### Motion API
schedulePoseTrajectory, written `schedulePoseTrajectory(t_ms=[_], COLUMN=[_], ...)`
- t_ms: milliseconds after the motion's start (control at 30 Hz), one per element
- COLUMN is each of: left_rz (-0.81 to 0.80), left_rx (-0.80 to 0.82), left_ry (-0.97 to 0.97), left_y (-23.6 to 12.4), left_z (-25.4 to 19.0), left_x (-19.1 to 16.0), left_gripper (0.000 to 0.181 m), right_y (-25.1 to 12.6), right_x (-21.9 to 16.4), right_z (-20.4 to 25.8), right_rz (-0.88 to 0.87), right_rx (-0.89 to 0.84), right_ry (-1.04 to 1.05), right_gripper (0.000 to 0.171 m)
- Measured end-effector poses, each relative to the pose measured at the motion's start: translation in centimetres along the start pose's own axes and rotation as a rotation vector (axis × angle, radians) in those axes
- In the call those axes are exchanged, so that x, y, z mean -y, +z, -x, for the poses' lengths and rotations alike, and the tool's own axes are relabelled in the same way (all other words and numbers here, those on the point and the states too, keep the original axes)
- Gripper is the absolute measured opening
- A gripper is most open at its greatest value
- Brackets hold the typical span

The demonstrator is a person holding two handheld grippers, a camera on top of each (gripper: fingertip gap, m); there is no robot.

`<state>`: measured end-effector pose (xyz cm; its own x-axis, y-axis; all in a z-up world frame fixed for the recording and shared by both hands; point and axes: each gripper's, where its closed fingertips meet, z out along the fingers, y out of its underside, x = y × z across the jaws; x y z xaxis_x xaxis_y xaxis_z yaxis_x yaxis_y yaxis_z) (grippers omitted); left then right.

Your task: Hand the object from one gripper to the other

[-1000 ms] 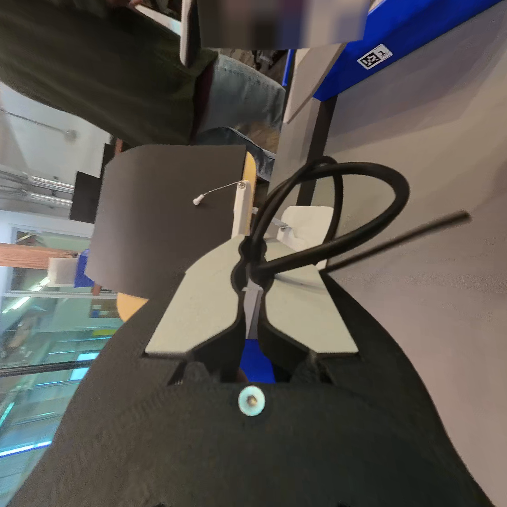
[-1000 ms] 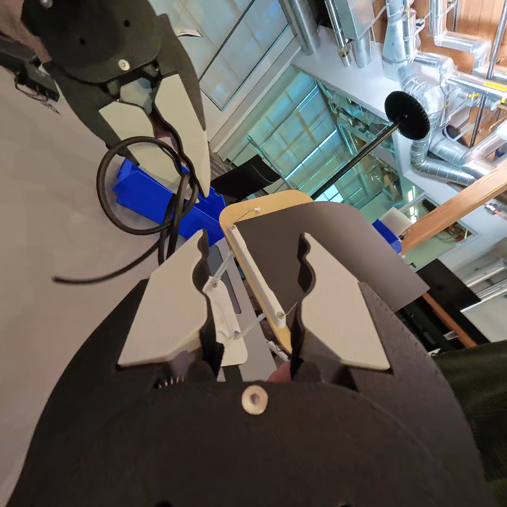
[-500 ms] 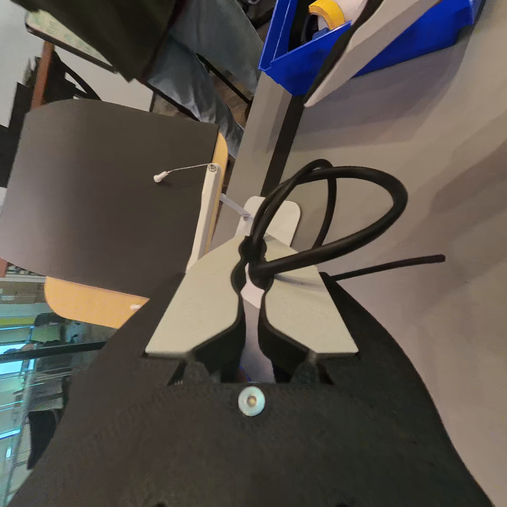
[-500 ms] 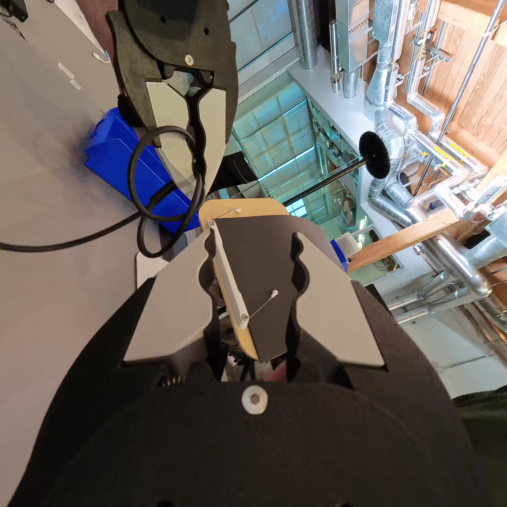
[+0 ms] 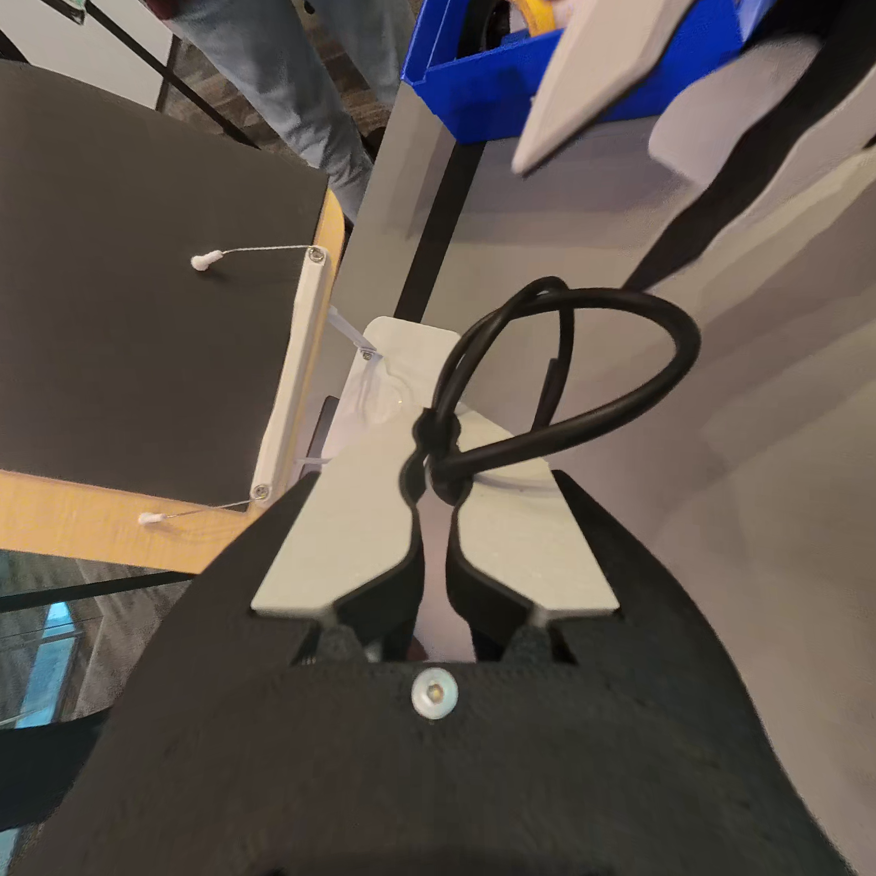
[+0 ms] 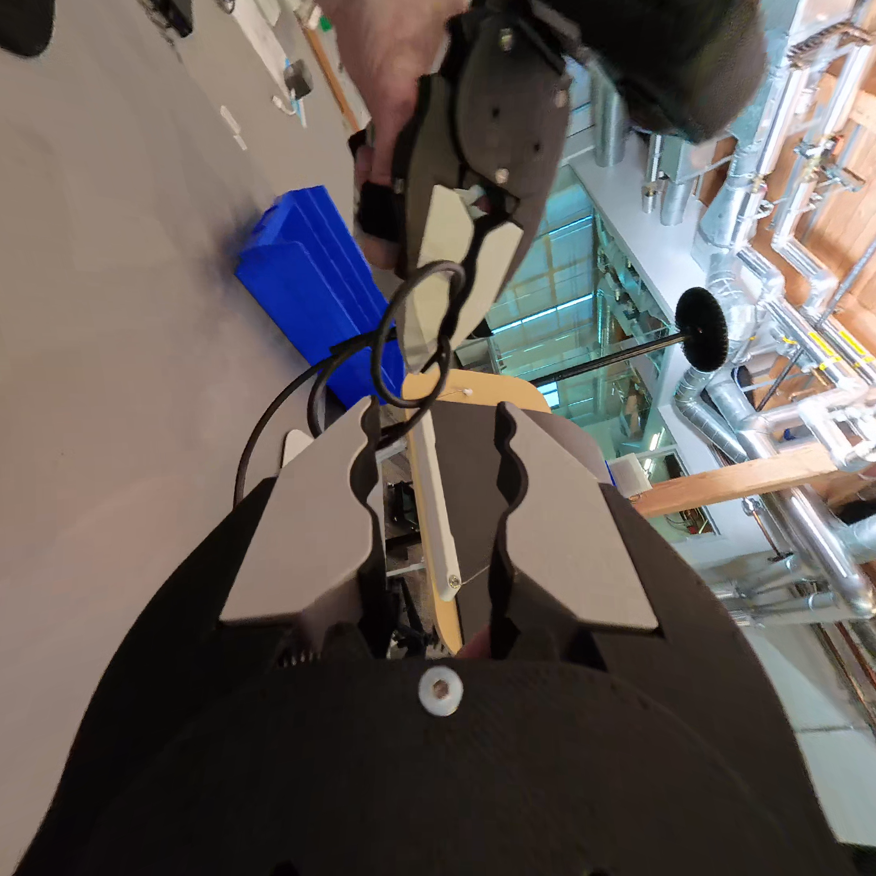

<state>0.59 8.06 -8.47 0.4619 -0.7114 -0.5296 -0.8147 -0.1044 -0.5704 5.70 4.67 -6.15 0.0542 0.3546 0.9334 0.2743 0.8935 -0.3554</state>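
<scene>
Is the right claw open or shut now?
Open: the right claw shows a wide gap between its fingers, and the cable is not inside it.

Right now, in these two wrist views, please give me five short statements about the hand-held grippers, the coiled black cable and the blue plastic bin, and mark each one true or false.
1. The left hand-held gripper is shut on the coiled black cable. True.
2. The right hand-held gripper already grips the cable. False: its jaws stand open and hold nothing.
3. The blue plastic bin stands on the grey table. True.
4. The whole cable lies flat on the table. False: its coil hangs from the left gripper.
5. The right gripper's fingers show at the top of the left wrist view. True.
</scene>
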Motion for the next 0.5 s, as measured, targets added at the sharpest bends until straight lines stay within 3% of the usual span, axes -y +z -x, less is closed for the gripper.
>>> schedulePoseTrajectory(t_ms=[133,267,300,500], left_rz=[-0.025,-0.027,-0.028,-0.046], left_rx=[-0.035,-0.061,-0.066,-0.092], left_ry=[-0.031,-0.037,-0.04,-0.051], left_y=[0.1,0.3,0.4,0.6], left_z=[-0.7,-1.3,-1.4,-1.7], left_x=[0.4,0.4,0.4,0.3], left_gripper=[0.003,0.003,0.003,0.004], right_y=[1.0,1.2,1.2,1.0], right_x=[-0.1,0.8,1.0,0.9], right_z=[1.5,1.3,1.1,0.6], right_rz=[0.029,-0.003,-0.006,0.005], right_rx=[0.026,-0.043,-0.061,-0.072], right_ry=[-0.032,-0.083,-0.099,-0.063], right_gripper=[0.05,0.02,0.004,0.0])
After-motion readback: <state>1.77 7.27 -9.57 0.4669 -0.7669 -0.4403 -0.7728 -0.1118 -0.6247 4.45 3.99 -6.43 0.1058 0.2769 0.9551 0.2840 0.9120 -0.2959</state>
